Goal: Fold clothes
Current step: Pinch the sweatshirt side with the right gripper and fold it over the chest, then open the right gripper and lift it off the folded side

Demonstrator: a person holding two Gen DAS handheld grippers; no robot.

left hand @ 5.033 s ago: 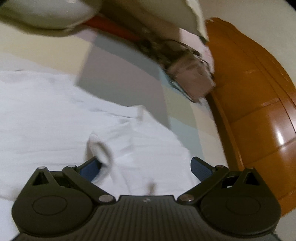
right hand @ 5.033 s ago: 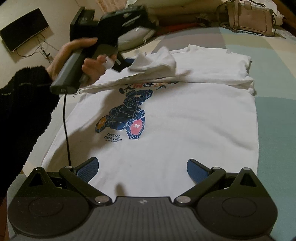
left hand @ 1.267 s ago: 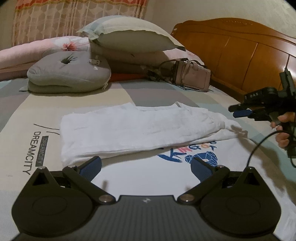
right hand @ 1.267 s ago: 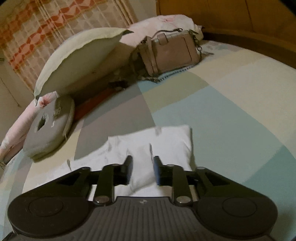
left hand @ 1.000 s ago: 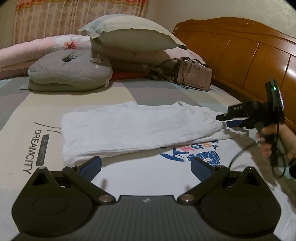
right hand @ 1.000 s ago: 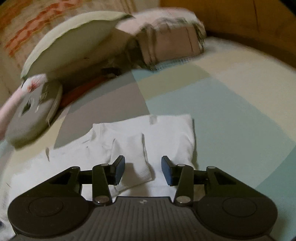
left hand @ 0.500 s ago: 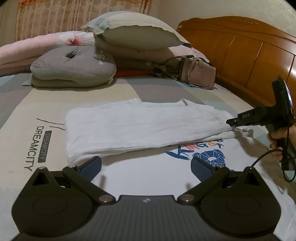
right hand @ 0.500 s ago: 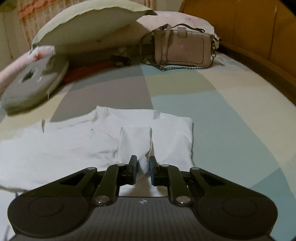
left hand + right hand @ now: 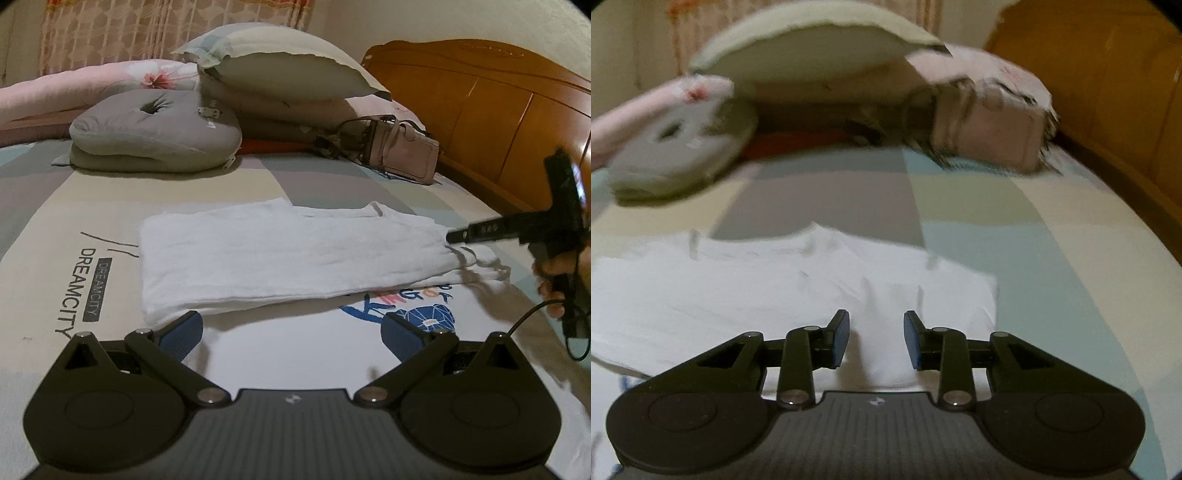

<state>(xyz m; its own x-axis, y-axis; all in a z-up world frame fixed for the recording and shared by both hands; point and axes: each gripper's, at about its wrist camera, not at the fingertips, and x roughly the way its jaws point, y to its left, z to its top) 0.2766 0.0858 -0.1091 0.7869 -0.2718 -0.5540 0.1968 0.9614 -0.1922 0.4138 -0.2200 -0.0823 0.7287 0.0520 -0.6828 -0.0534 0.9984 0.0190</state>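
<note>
The white T-shirt [image 9: 295,254] lies flat on the bed [image 9: 55,206], its upper part folded down over a blue printed figure and coloured letters too cut off to read, while the bedsheet beside it reads "DREAMCITY" [image 9: 79,291]. The left tongs [image 9: 291,330] hang wide apart over the shirt's near part, empty; the right tongs [image 9: 875,338] have just been opening and stand apart over the folded sleeve, pressing nothing. Beyond lie a grey cushion [image 9: 155,131], pillows [image 9: 280,70], a pink handbag [image 9: 404,155] and the wooden headboard [image 9: 487,110].
</note>
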